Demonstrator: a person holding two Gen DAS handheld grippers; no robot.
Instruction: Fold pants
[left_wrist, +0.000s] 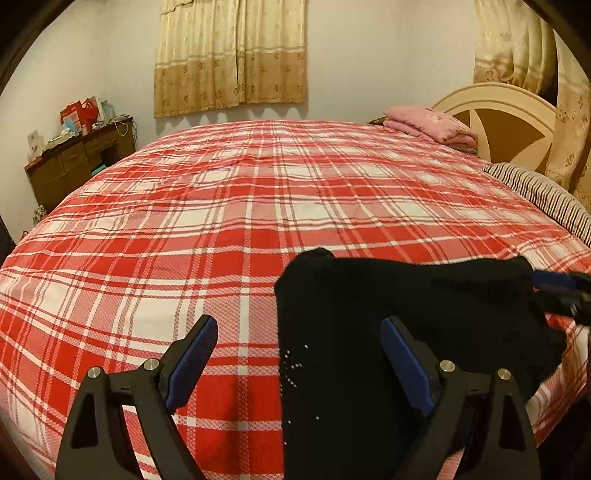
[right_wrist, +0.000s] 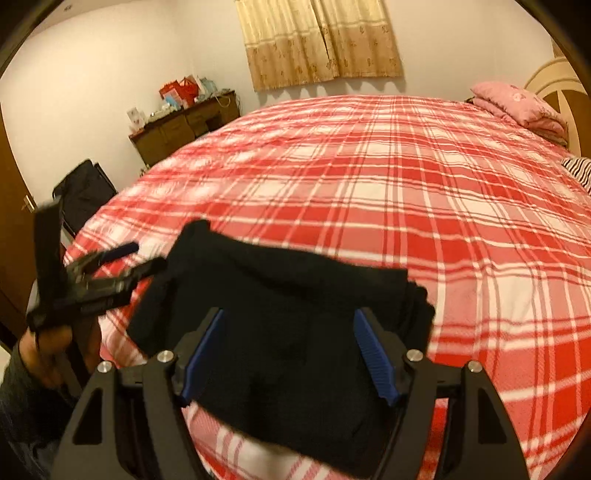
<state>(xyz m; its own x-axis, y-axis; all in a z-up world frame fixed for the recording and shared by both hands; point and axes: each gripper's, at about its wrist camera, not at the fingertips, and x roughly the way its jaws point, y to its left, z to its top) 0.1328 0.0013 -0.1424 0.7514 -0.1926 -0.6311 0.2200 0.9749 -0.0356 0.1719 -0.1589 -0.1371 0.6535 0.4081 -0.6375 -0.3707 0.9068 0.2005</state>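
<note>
Left tongs (right_wrist: 125, 258) beside pants (right_wrist: 288, 332)

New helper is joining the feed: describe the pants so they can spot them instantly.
Find the big bed with the red-and-white plaid cover. At its near edge, by both grippers, lies the pants, a bunched bundle. It is the only solid black item on the plaid.

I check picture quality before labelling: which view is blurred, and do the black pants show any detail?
Left wrist view: sharp, warm yellowish light, fisheye bends the plaid bed cover; the pants are a nearly featureless black mass. Right wrist view: softer; the left gripper is motion-blurred, and the pants show hardly any folds.
</note>
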